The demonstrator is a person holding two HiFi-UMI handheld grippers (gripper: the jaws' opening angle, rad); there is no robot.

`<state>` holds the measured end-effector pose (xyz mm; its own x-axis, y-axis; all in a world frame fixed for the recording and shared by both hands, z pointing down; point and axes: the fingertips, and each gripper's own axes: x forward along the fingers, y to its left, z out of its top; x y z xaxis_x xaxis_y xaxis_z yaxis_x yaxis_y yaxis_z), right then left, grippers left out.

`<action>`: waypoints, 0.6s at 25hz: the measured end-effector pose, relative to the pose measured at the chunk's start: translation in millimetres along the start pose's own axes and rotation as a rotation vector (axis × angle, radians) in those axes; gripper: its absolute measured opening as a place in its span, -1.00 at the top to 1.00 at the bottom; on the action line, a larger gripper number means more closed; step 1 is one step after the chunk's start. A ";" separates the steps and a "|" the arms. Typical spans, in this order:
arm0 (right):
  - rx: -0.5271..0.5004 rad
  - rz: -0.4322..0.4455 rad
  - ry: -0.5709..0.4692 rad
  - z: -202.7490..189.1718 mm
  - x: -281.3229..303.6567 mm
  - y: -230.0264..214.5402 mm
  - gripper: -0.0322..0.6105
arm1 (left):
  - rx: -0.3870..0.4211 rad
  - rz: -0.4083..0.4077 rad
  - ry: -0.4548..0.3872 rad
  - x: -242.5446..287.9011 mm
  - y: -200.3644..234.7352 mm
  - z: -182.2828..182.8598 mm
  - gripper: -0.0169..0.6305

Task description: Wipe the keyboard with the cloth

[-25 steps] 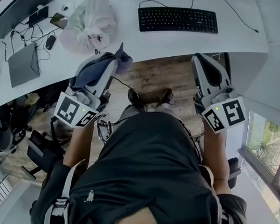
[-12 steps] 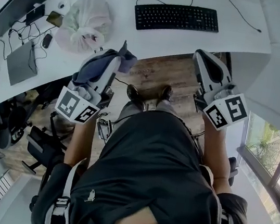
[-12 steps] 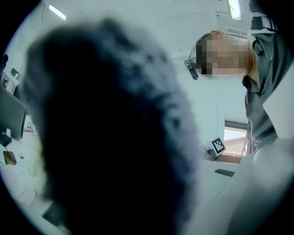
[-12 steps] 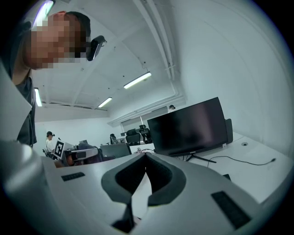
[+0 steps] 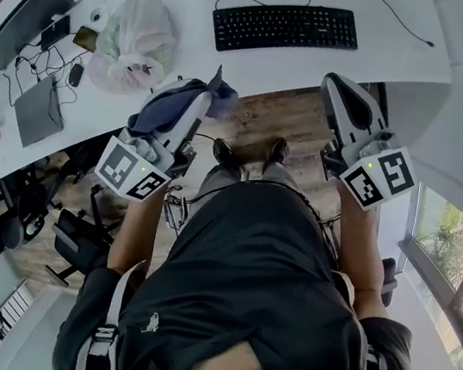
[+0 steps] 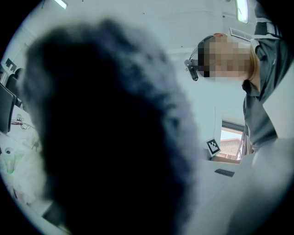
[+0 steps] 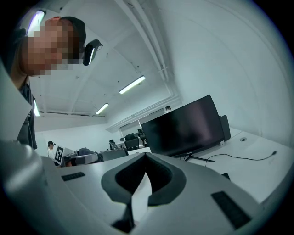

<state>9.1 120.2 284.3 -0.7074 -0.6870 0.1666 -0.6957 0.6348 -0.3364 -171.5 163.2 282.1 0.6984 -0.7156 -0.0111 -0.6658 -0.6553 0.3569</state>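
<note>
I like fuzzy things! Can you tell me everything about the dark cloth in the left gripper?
The cloth is dark blue-grey and looks soft and fuzzy. It is bunched up in the left gripper, draped over it, with one pointed corner sticking out in front. It is up in the air near the white desk's edge, well apart from the keyboard.
</note>
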 end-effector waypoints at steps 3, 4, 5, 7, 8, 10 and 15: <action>0.009 -0.005 -0.001 1.6 -8.2 -10.5 0.87 | 0.003 -0.006 0.008 9.7 -6.5 -1.1 0.75; 0.013 -0.007 0.001 1.1 -11.3 -14.8 0.88 | 0.001 -0.008 0.010 12.9 -9.4 -2.7 0.75; 0.017 -0.010 0.003 0.4 -13.7 -18.9 0.87 | -0.003 -0.010 0.011 16.1 -12.1 -4.8 0.75; 0.031 -0.015 0.005 -1.4 -16.4 -25.0 0.87 | -0.013 -0.017 0.016 21.8 -16.0 -9.4 0.75; 0.037 -0.015 0.005 -2.7 -17.0 -26.3 0.88 | -0.013 -0.023 0.020 24.3 -17.8 -11.2 0.75; 0.045 -0.010 0.007 -5.4 -17.4 -27.5 0.88 | -0.009 -0.035 0.026 28.1 -20.5 -12.9 0.75; 0.058 0.004 -0.004 -1.7 -18.2 -30.3 0.87 | 0.004 -0.025 0.026 29.7 -22.8 -8.0 0.75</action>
<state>42.8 114.0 293.0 -0.7094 -0.6861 0.1617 -0.6844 0.6157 -0.3904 -133.5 158.8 281.1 0.7213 -0.6926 0.0043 -0.6491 -0.6739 0.3529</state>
